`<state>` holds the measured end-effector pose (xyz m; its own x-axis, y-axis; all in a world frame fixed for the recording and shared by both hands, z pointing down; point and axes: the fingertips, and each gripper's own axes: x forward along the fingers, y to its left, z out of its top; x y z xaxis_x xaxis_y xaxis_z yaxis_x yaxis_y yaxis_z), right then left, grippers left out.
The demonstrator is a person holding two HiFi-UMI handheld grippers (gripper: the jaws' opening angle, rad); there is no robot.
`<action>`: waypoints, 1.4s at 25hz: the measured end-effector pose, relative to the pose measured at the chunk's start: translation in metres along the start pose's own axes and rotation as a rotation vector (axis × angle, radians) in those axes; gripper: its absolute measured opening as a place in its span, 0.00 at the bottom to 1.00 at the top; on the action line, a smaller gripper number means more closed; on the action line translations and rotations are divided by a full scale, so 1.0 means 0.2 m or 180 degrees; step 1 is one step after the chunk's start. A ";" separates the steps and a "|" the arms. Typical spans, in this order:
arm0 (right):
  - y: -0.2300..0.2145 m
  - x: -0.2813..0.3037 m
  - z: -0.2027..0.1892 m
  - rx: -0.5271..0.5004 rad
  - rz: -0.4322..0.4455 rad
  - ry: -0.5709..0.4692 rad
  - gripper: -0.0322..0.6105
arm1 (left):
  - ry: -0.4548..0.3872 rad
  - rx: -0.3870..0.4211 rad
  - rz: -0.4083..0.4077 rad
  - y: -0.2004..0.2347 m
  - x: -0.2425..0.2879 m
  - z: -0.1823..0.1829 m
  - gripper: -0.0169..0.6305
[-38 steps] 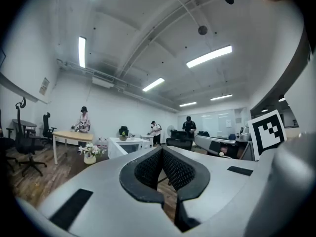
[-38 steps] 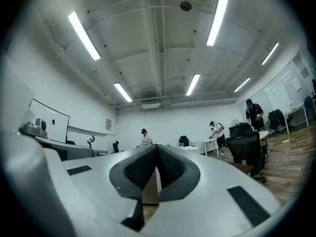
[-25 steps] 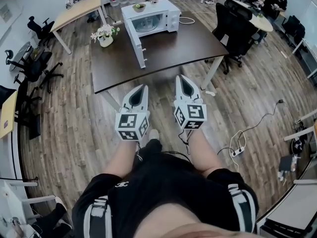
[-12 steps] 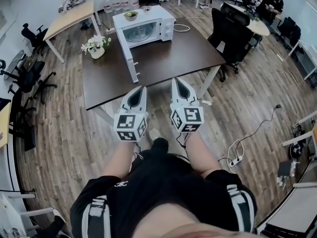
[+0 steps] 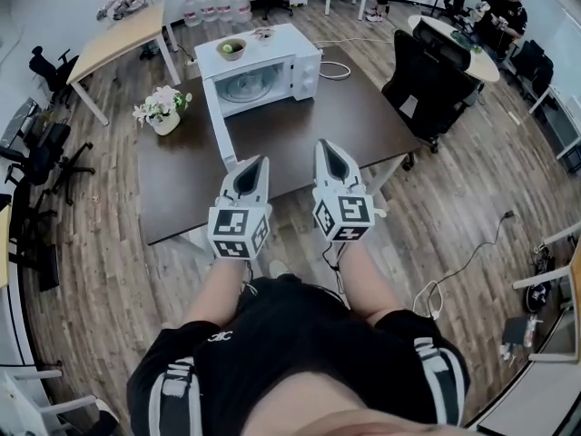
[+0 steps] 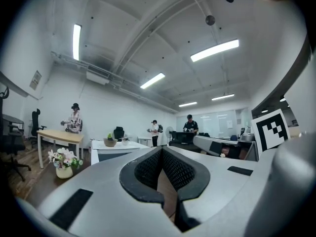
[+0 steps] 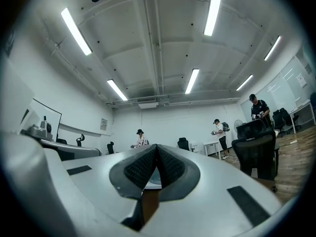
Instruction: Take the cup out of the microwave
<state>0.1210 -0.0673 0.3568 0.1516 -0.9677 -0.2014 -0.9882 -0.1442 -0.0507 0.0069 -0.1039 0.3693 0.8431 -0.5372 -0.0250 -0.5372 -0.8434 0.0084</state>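
The left gripper (image 5: 254,163) and right gripper (image 5: 328,147) are held side by side, both clenched shut with nothing between the jaws, at the near edge of the dark table (image 5: 309,139). Farther on, the white microwave (image 5: 304,62) is seen with its door (image 5: 218,130) swung open. The cup may be inside the cavity, but it cannot be made out from here. A bowl (image 5: 231,48) is set on top of the microwave.

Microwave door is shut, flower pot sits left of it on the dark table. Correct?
No: the microwave door is open, per the head view. The flower pot does sit left of the microwave on the dark table.
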 end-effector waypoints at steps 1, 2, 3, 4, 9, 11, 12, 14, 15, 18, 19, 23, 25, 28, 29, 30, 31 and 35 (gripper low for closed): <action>-0.02 0.09 -0.01 0.0001 0.0015 0.0004 0.05 | 0.0003 0.0000 0.0008 0.05 0.08 0.01 0.03; -0.05 0.18 -0.02 0.0002 0.0031 0.0009 0.05 | 0.0006 -0.0005 0.0019 0.10 0.15 0.01 0.03; -0.07 0.27 -0.03 0.0002 0.0046 0.0012 0.05 | 0.0007 -0.0010 0.0031 0.15 0.22 0.02 0.03; -0.09 0.35 -0.03 0.0004 0.0059 0.0012 0.05 | 0.0006 -0.0012 0.0044 0.20 0.29 0.04 0.03; -0.18 0.72 -0.05 0.0032 0.0127 -0.0001 0.05 | -0.0051 0.0002 0.0105 0.39 0.60 0.12 0.03; -0.21 0.83 -0.08 0.0054 0.0151 0.0018 0.05 | -0.0058 0.0007 0.0135 0.45 0.70 0.13 0.03; -0.23 0.88 -0.10 0.0072 0.0161 0.0034 0.05 | -0.0051 0.0006 0.0156 0.48 0.74 0.13 0.03; -0.25 0.97 -0.13 0.0108 0.0194 0.0073 0.05 | -0.0017 -0.0003 0.0212 0.52 0.80 0.13 0.03; -0.25 1.01 -0.14 0.0121 0.0220 0.0094 0.05 | 0.0007 -0.0011 0.0248 0.55 0.83 0.12 0.03; -0.27 1.13 -0.18 0.0136 0.0315 0.0131 0.05 | 0.0070 -0.0027 0.0376 0.61 0.90 0.10 0.03; -0.28 1.18 -0.19 0.0139 0.0354 0.0137 0.05 | 0.0087 -0.0028 0.0424 0.63 0.92 0.08 0.03; -0.31 1.36 -0.23 0.0138 0.0580 0.0132 0.05 | 0.0110 -0.0037 0.0723 0.73 1.02 0.05 0.03; -0.32 1.46 -0.26 0.0130 0.0731 0.0138 0.05 | 0.0099 -0.0074 0.0930 0.79 1.06 0.03 0.03; -0.34 1.58 -0.30 0.0118 0.0927 0.0139 0.05 | 0.0093 -0.0095 0.1189 0.87 1.13 0.00 0.03; -0.35 1.61 -0.32 0.0115 0.0973 0.0136 0.05 | 0.0097 -0.0088 0.1260 0.89 1.15 -0.01 0.03; -0.36 1.65 -0.33 0.0115 0.1016 0.0139 0.05 | 0.0106 -0.0081 0.1325 0.90 1.18 -0.02 0.03; -0.36 1.68 -0.34 0.0119 0.1061 0.0148 0.05 | 0.0117 -0.0077 0.1383 0.92 1.20 -0.02 0.03; -0.38 1.78 -0.40 0.0136 0.1215 0.0212 0.05 | 0.0155 -0.0094 0.1563 0.97 1.25 -0.05 0.03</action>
<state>0.2475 -0.4175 0.3673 -0.2300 -0.9616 -0.1498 -0.9714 0.2363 -0.0254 0.1141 -0.4025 0.3748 0.4910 -0.8704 0.0359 -0.8711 -0.4898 0.0358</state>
